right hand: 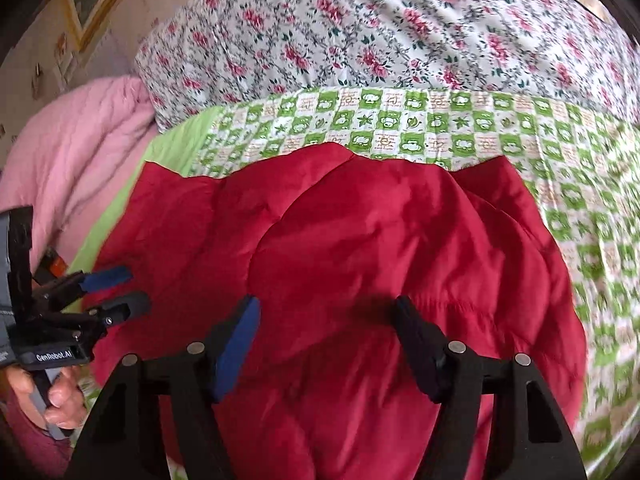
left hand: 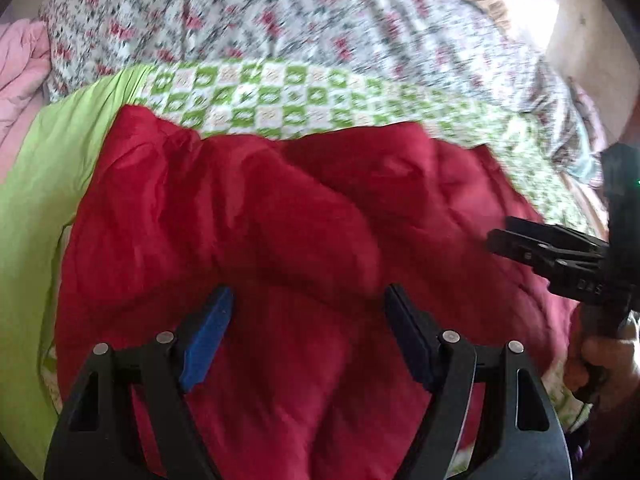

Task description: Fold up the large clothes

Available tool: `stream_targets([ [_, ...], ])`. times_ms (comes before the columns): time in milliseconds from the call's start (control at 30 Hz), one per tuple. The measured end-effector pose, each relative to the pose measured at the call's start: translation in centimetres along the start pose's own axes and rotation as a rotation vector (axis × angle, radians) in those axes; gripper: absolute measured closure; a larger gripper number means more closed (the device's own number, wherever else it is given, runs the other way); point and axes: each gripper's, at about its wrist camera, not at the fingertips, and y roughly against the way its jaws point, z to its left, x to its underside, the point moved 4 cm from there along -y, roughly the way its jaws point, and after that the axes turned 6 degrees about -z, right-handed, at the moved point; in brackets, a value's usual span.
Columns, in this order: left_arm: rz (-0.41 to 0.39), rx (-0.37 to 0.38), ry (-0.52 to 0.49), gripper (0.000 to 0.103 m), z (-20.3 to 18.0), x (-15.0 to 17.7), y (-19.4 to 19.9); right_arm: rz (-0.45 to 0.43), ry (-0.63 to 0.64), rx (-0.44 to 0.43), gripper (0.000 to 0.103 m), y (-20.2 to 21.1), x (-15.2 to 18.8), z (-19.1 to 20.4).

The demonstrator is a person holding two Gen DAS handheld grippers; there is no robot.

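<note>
No containers in view; everything lies on a bed. Red jacket [left hand: 280,240] [right hand: 360,240], puffy, quilted, slightly shiny shell, rumpled in soft mounds, sits on a green-and-white checked sheet [left hand: 280,96] [right hand: 440,120] with small printed motifs. A plain lime-green cloth [left hand: 48,184] [right hand: 176,148] sits left of the jacket, touching its edge. Behind the checked sheet is a floral quilt [left hand: 280,12] [right hand: 380,28], white with pink-red flowers, thick and bulging. Pink padded blanket [left hand: 20,76] [right hand: 72,152] is bunched at far left, stitched in ridges. Left gripper [left hand: 308,300] [right hand: 120,290]: jaws wide apart, blue pad on one finger and dark pad on the other, hovering over the near part of the jacket, nothing between them; whether they touch the fabric cannot be told. Right gripper [right hand: 326,308] [left hand: 494,242]: jaws wide apart in its own view, likewise over the jacket's near middle, holding nothing. From the left wrist view its fingers look stacked almost edge-on by the jacket's right side. A hand [right hand: 56,392] grips the left gripper's handle; another hand [left hand: 600,360] holds the right one. Left view is motion-blurred.
</note>
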Motion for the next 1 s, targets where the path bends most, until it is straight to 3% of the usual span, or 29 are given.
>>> stream_targets([
  [200,0.041,-0.001,0.032,0.024,1.4,-0.5,-3.7,0.054,-0.058,0.064,0.034,-4.3,-0.8,-2.8],
  [500,0.033,-0.055,0.065,0.018,2.5,-1.4,-7.0,0.042,-0.126,0.120,0.034,-7.4,-1.8,-5.9],
  [1000,0.037,-0.091,0.066,0.018,2.9,-1.2,-7.0,0.024,-0.226,0.079,0.033,-8.3,-2.2,-7.8],
])
